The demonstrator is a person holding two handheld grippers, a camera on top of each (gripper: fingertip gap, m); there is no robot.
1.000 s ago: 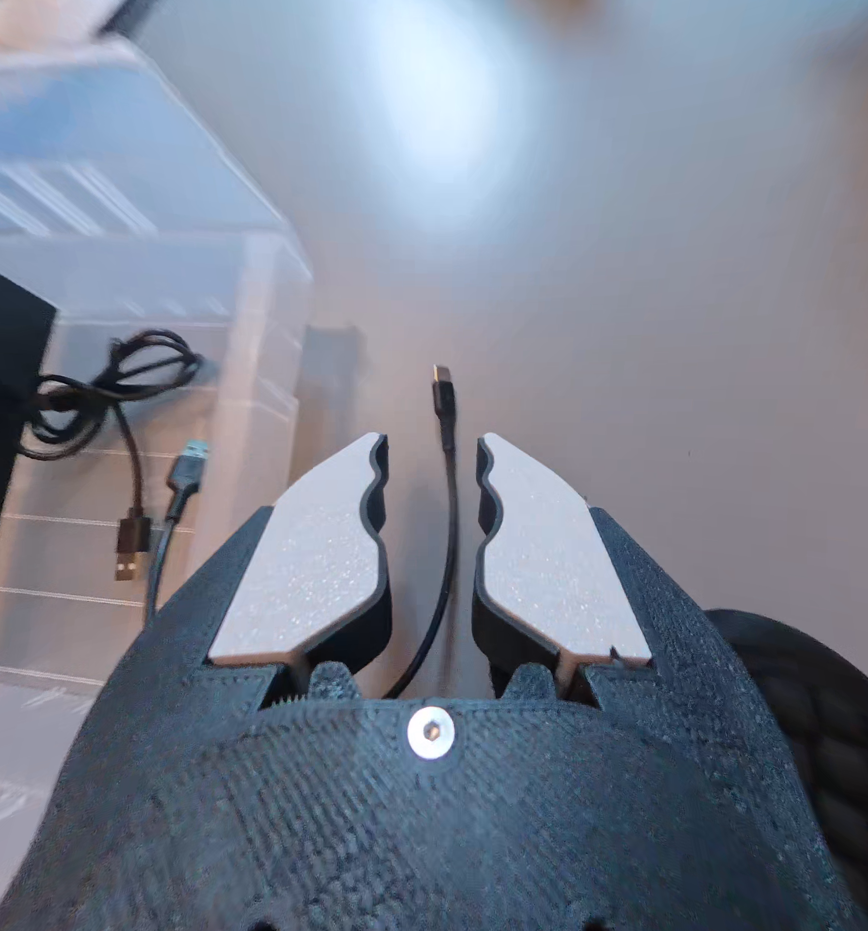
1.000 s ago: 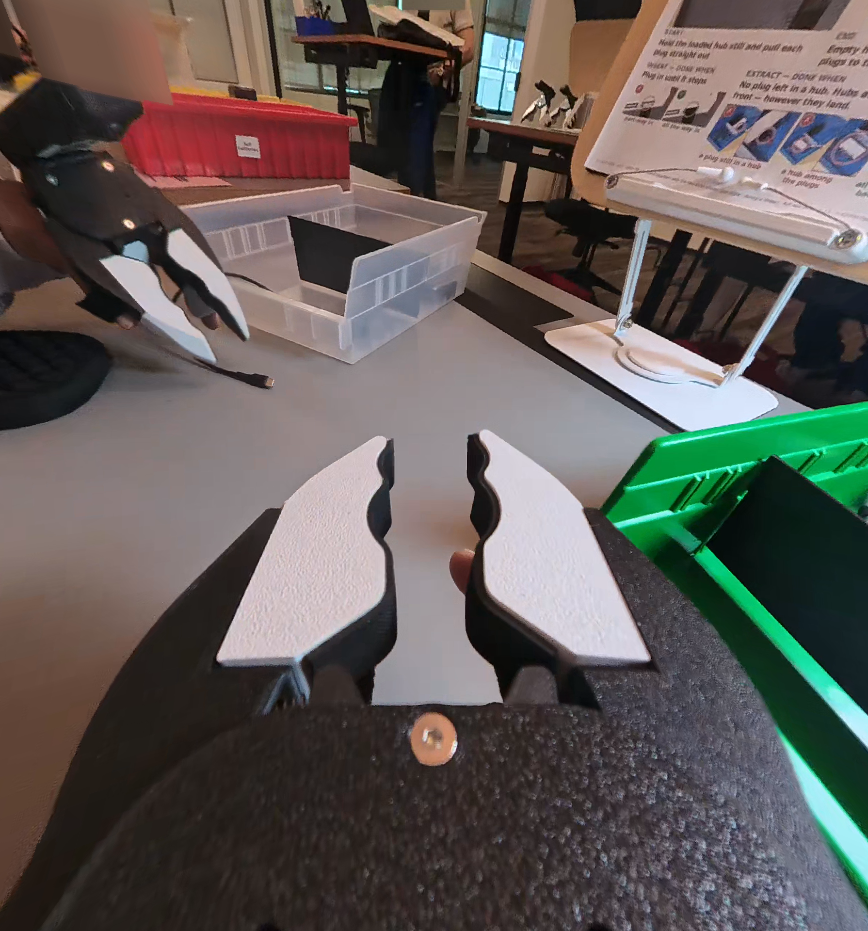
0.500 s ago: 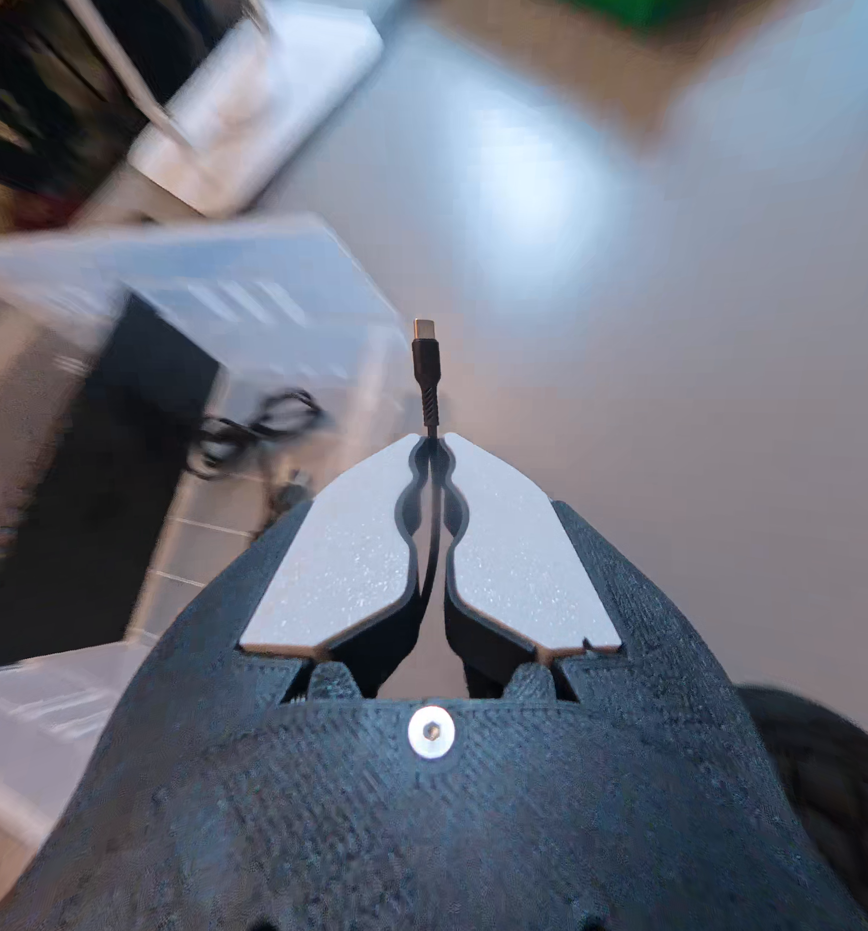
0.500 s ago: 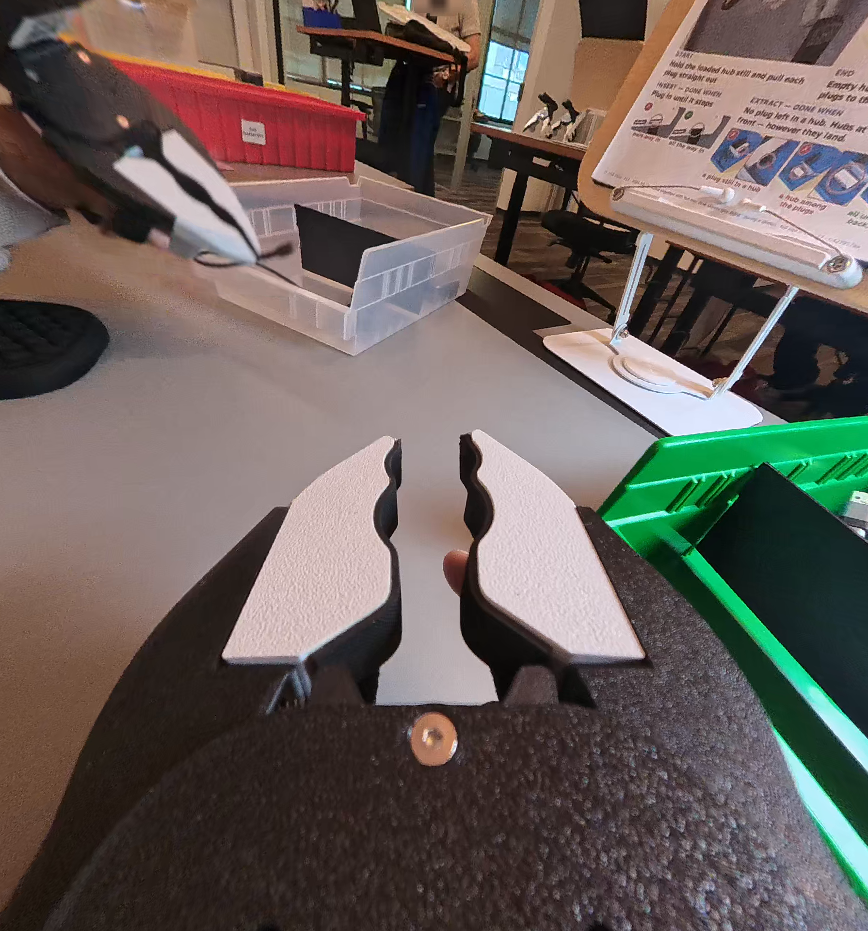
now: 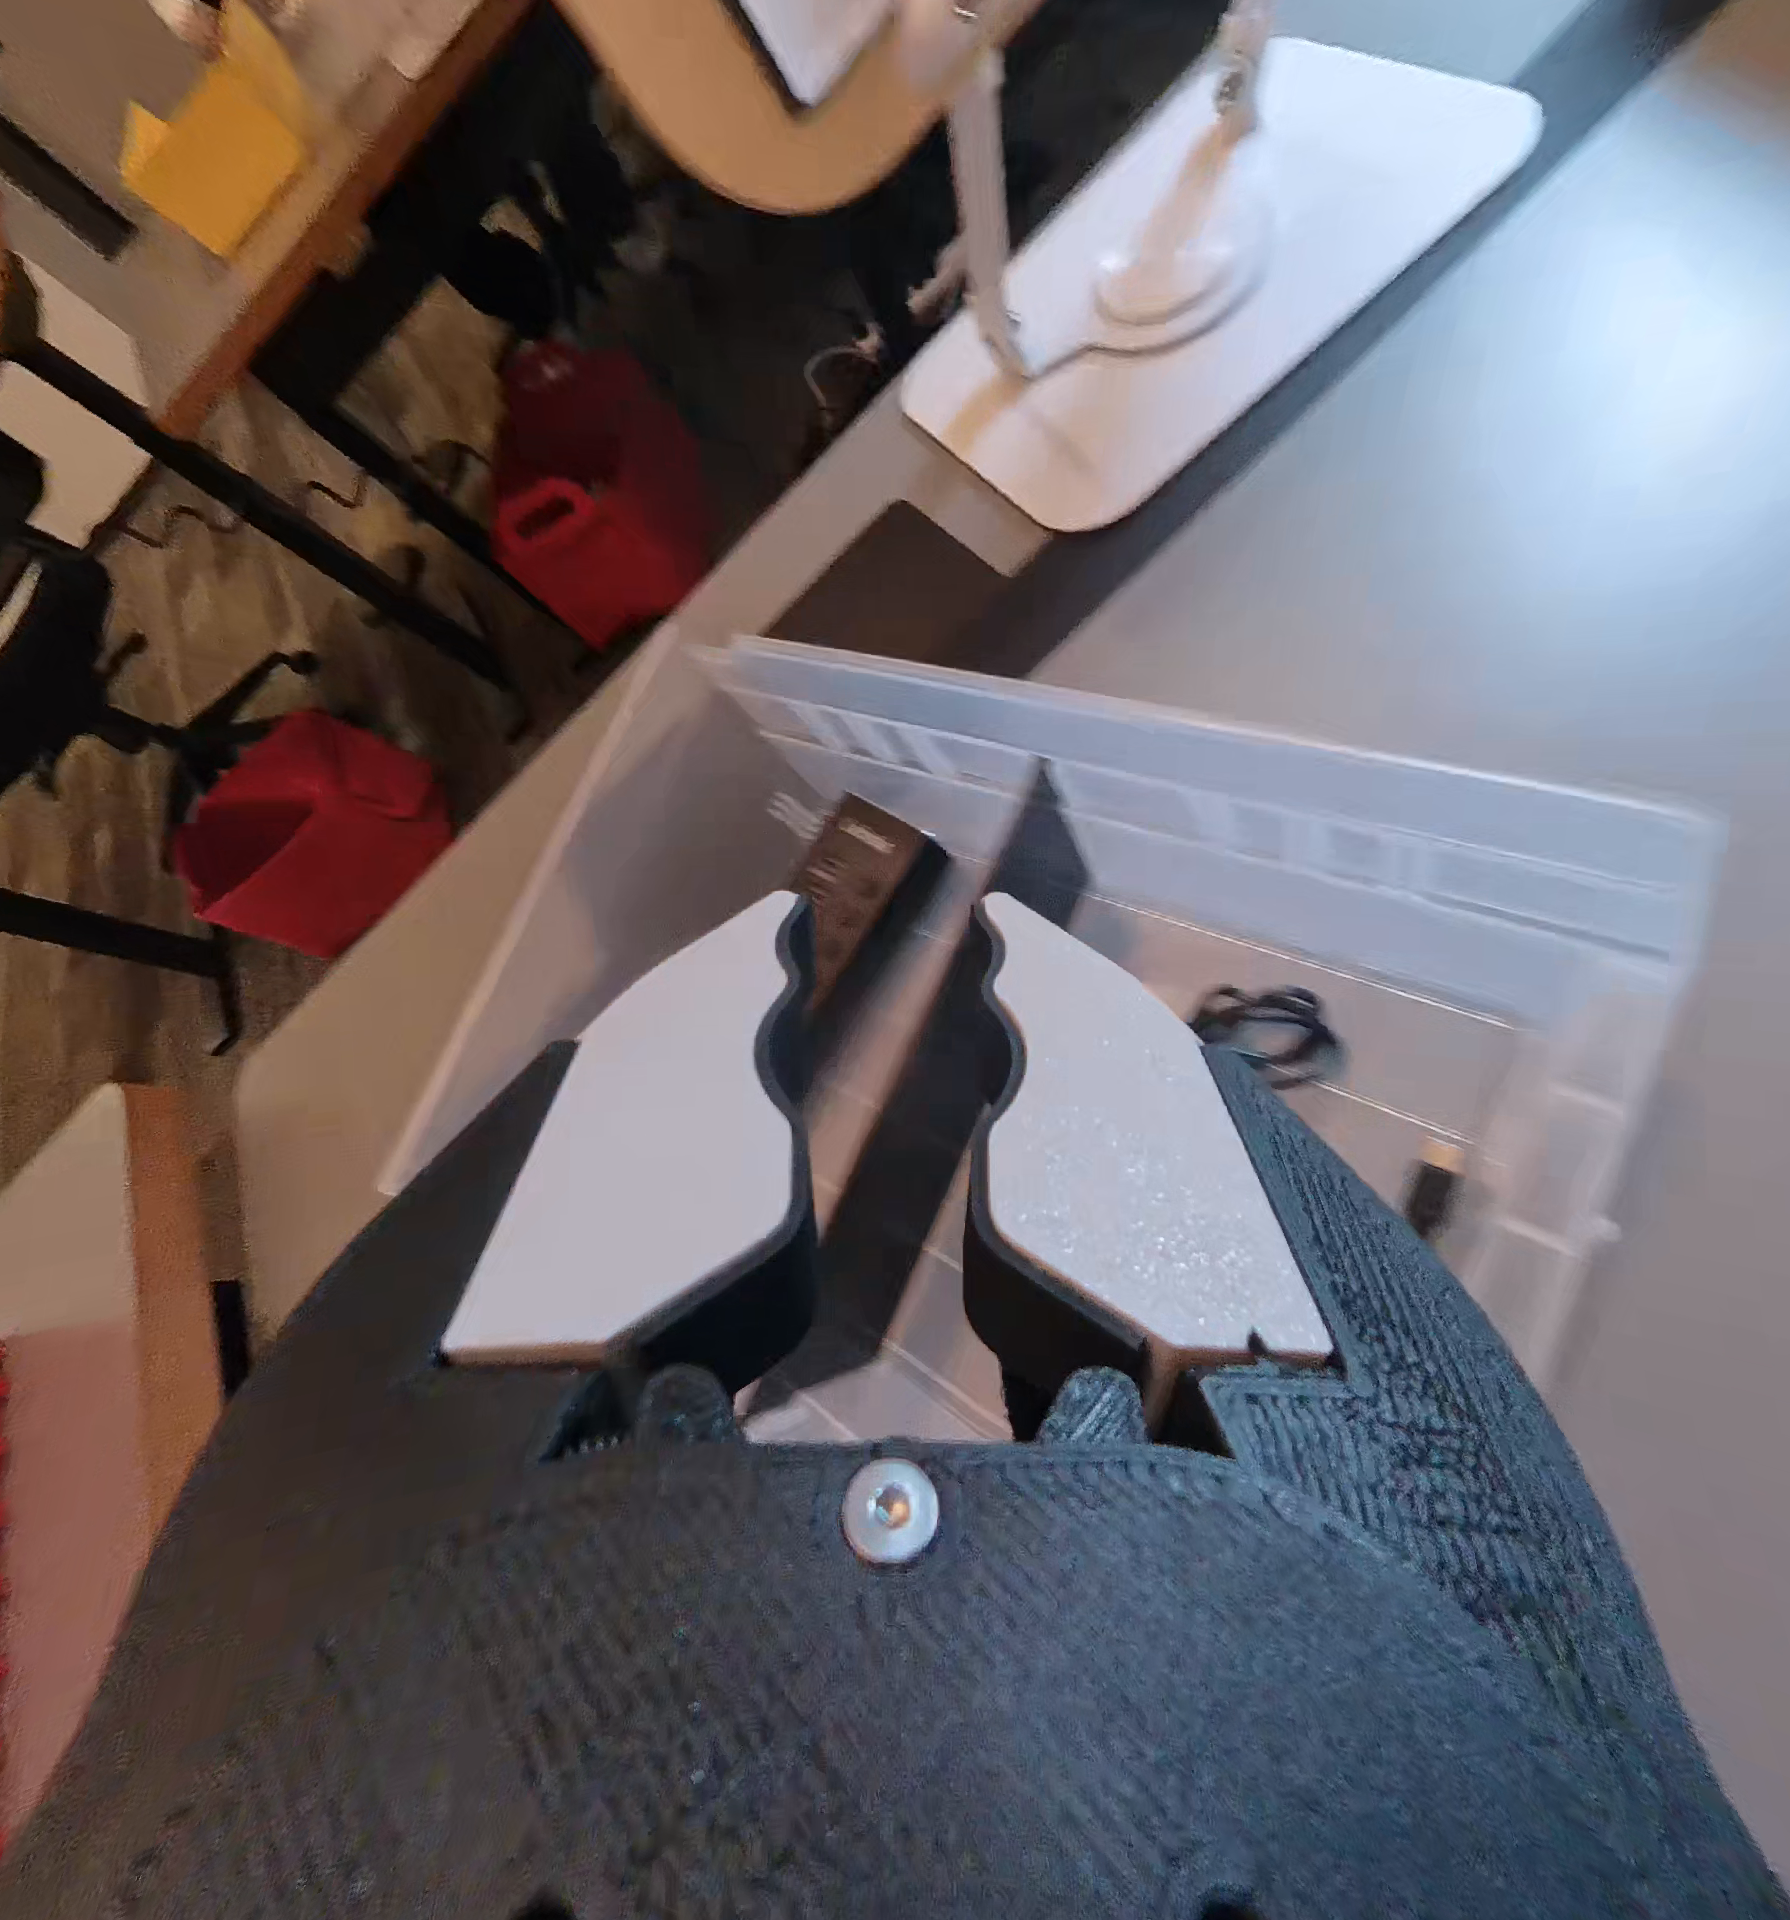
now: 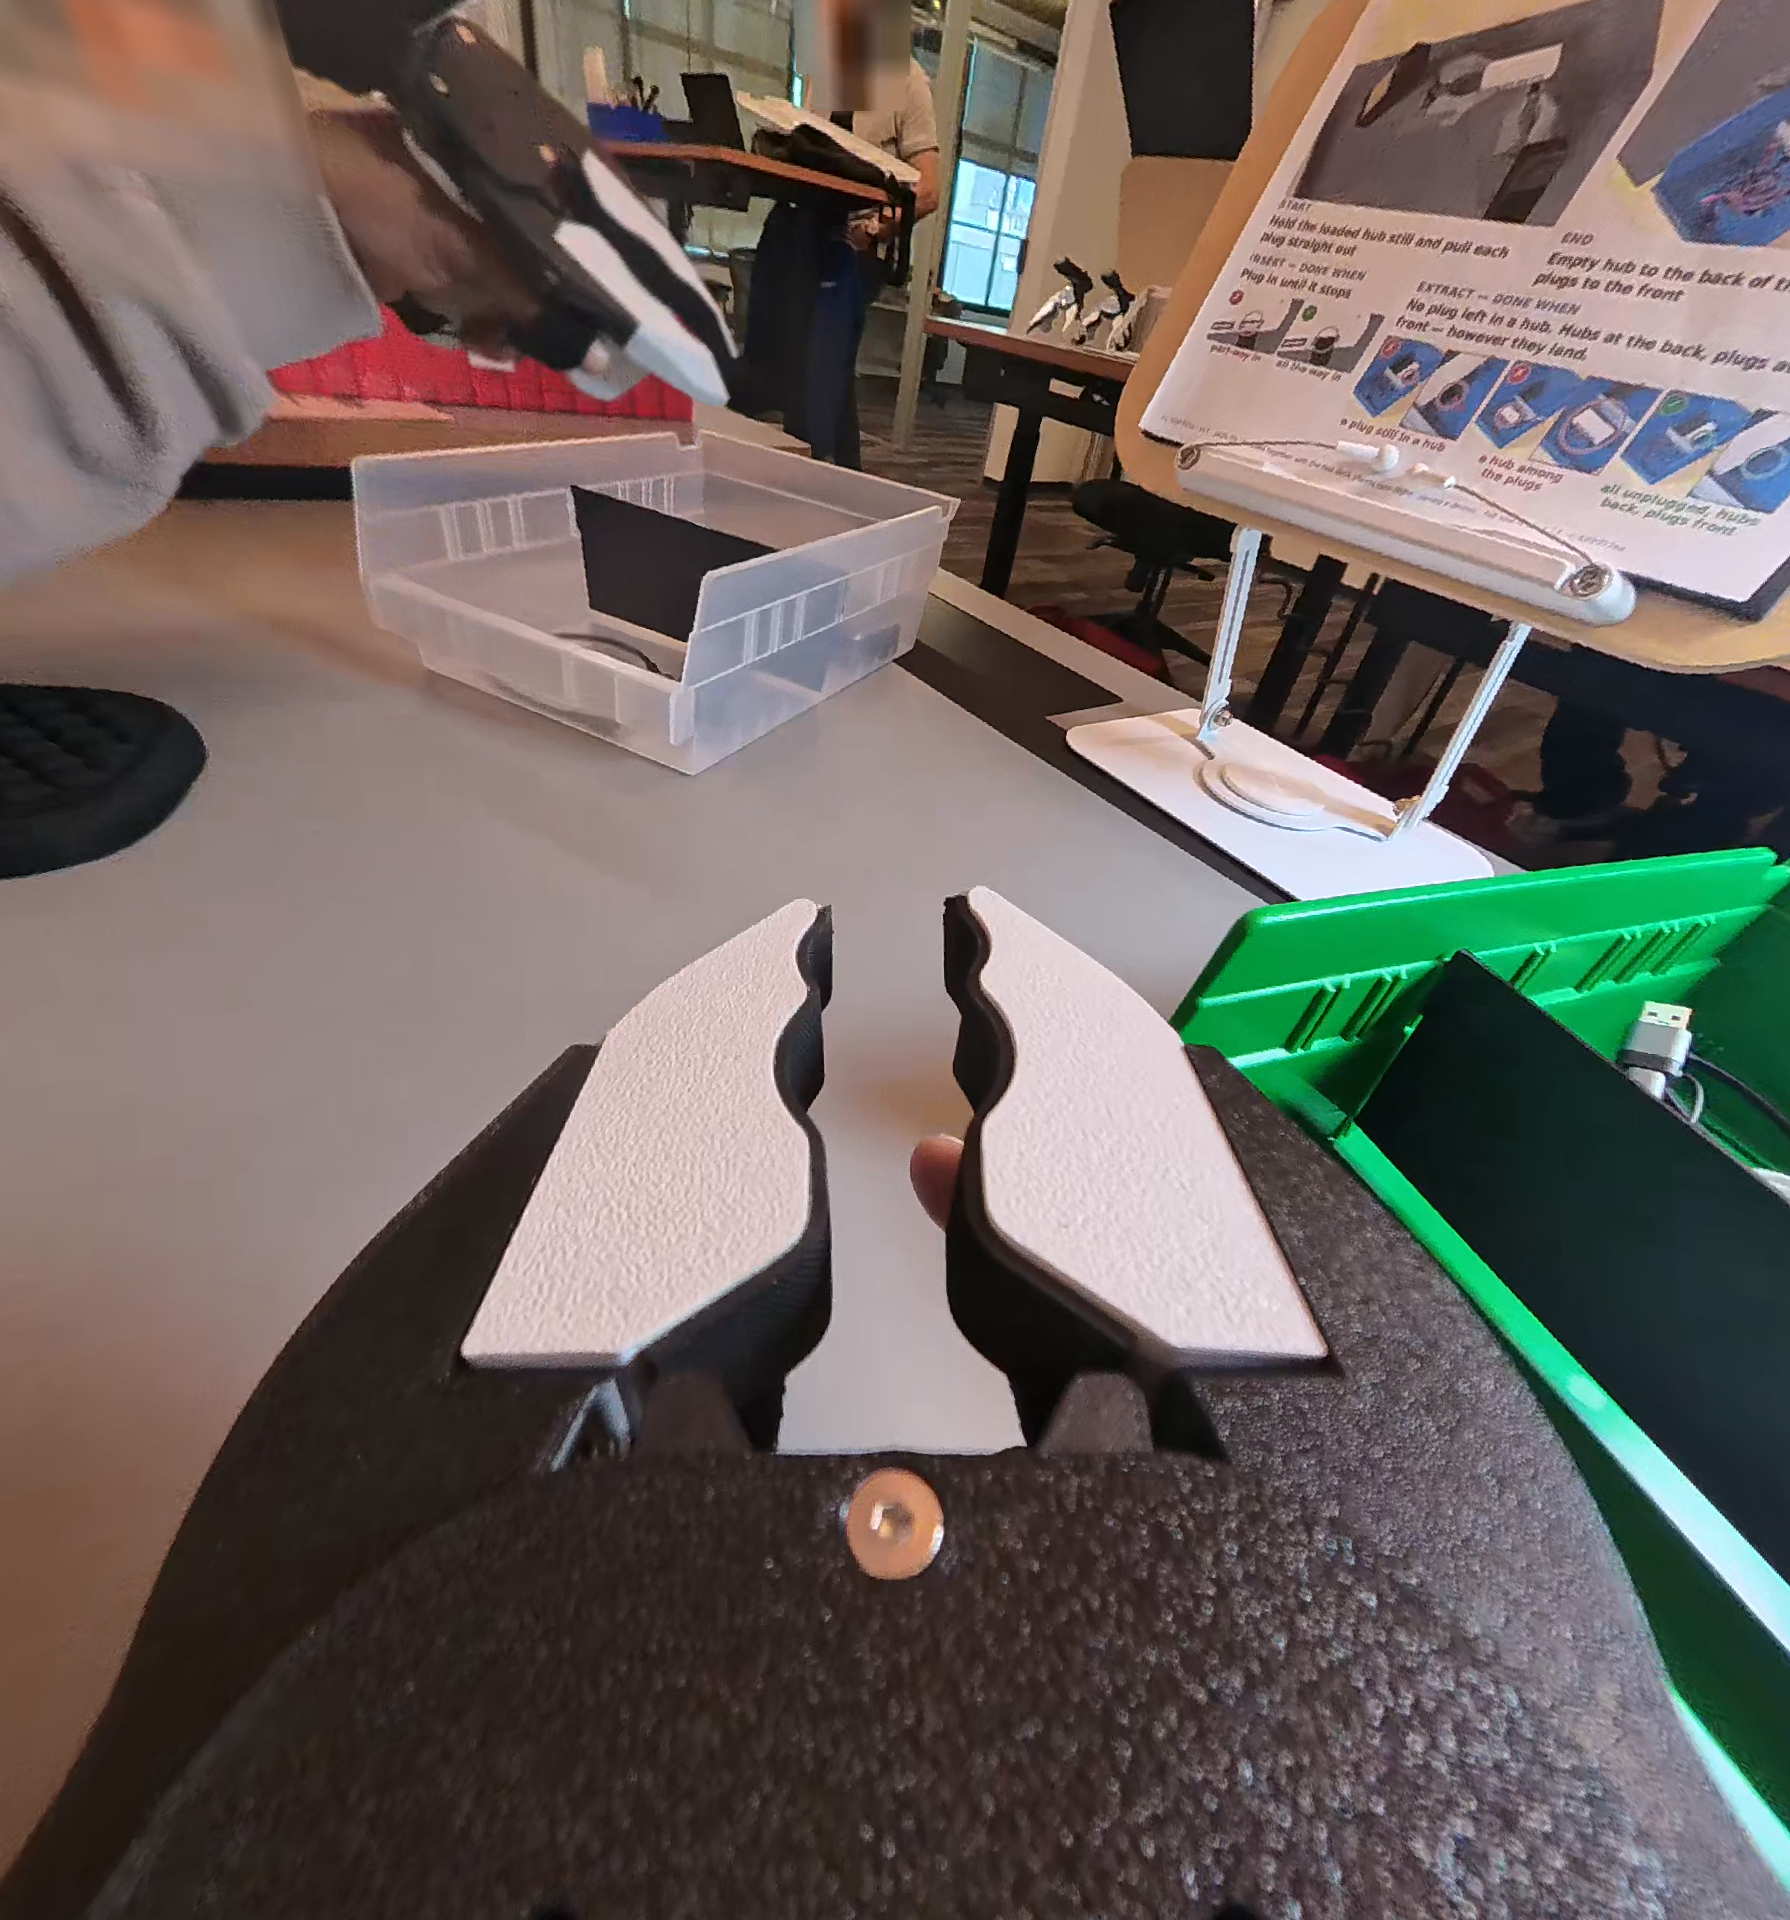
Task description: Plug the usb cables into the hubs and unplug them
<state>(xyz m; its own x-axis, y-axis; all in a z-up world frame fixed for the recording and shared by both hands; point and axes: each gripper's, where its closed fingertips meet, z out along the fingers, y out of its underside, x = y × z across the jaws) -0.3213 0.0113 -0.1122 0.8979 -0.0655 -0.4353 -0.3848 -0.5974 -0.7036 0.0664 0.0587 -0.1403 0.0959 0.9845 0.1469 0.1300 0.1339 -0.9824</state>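
My left gripper (image 5: 889,914) is open and empty, held above the clear plastic bin (image 5: 1286,769). A black divider (image 5: 974,997) splits that bin. A black hub (image 5: 855,883) lies on the divider's far side, just beyond my left fingertips. On the near side lie a coiled black cable (image 5: 1265,1023) and a USB plug (image 5: 1431,1195). My right gripper (image 6: 889,914) is open and empty, low over the grey table (image 6: 455,987) beside the green bin (image 6: 1442,935). A silver USB plug (image 6: 1655,1034) lies in the green bin. The left gripper (image 6: 709,379) shows above the clear bin (image 6: 662,665).
A white stand (image 6: 1275,790) holding an instruction sheet is at the table's far edge, also in the left wrist view (image 5: 1223,270). A black mat (image 6: 39,769) lies at the left. A black divider (image 6: 1597,1247) stands in the green bin. Red containers (image 5: 299,831) sit on the floor.
The left gripper shut on a black cable on the table, lifted it over the clear bin, and is now open without it. The right gripper has hardly moved.
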